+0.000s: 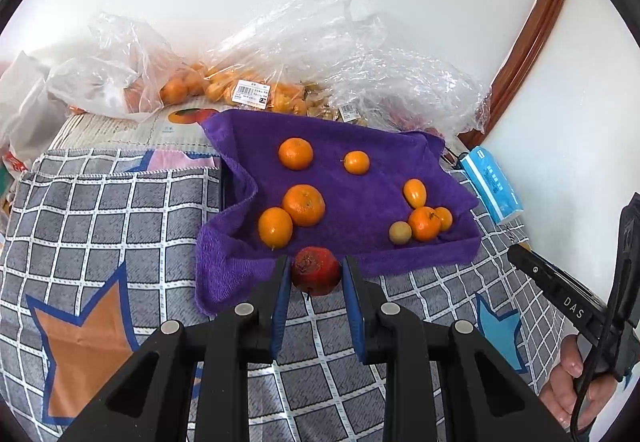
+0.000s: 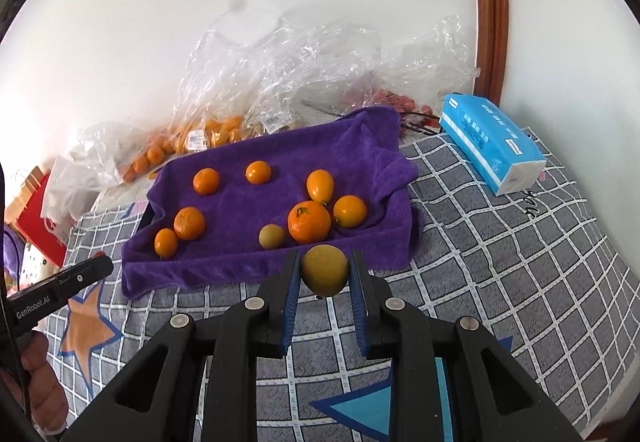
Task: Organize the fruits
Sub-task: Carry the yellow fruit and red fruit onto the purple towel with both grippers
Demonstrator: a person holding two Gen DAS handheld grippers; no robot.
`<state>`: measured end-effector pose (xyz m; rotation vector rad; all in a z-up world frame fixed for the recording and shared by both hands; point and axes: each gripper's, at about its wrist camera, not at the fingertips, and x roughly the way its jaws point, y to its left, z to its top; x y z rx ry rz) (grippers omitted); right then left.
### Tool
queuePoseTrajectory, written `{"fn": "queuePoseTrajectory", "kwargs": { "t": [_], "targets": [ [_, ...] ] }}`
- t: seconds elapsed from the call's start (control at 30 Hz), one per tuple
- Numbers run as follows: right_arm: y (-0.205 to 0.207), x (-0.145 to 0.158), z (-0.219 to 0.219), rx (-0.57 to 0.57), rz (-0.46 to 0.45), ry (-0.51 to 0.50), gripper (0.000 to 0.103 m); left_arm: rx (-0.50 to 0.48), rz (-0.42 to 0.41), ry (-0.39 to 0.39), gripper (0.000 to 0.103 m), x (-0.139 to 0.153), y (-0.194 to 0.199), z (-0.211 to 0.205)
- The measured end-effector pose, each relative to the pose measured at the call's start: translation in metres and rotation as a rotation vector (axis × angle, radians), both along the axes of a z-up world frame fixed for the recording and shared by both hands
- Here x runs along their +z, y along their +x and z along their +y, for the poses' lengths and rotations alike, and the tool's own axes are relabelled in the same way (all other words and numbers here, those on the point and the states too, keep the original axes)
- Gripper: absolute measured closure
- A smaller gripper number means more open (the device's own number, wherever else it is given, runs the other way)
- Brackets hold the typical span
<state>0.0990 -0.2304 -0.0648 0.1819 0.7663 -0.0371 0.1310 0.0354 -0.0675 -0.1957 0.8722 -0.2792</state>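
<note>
A purple towel (image 1: 360, 178) (image 2: 280, 218) lies over a tray on the checked cloth, with several oranges and kumquats on it, such as a large orange (image 1: 304, 204) and another (image 2: 309, 222). A small yellow-green fruit (image 1: 400, 232) (image 2: 272, 236) sits among them. My left gripper (image 1: 315, 272) is shut on a red fruit (image 1: 316, 271), held at the towel's near edge. My right gripper (image 2: 325, 271) is shut on a yellow-green fruit (image 2: 325, 270), held just in front of the towel. The other gripper's tip shows at each view's side (image 1: 552, 282) (image 2: 72, 280).
Clear plastic bags of oranges (image 1: 224, 86) (image 2: 216, 130) are piled against the white wall behind the towel. A blue tissue pack (image 1: 490, 184) (image 2: 492, 142) lies to the right. A checked cloth (image 1: 120, 226) (image 2: 500, 262) covers the surface. A wooden door frame (image 2: 488, 2) stands at right.
</note>
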Motion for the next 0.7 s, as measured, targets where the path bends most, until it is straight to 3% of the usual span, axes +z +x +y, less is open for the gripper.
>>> {"fn": "queuePoseTrajectory", "kwargs": {
  "t": [0.7],
  "targets": [
    [0.055,-0.008,0.002,-0.022,0.011,-0.018,0.079,-0.037,0.015,0.006,0.079,-0.009,0.052,-0.009]
  ]
}}
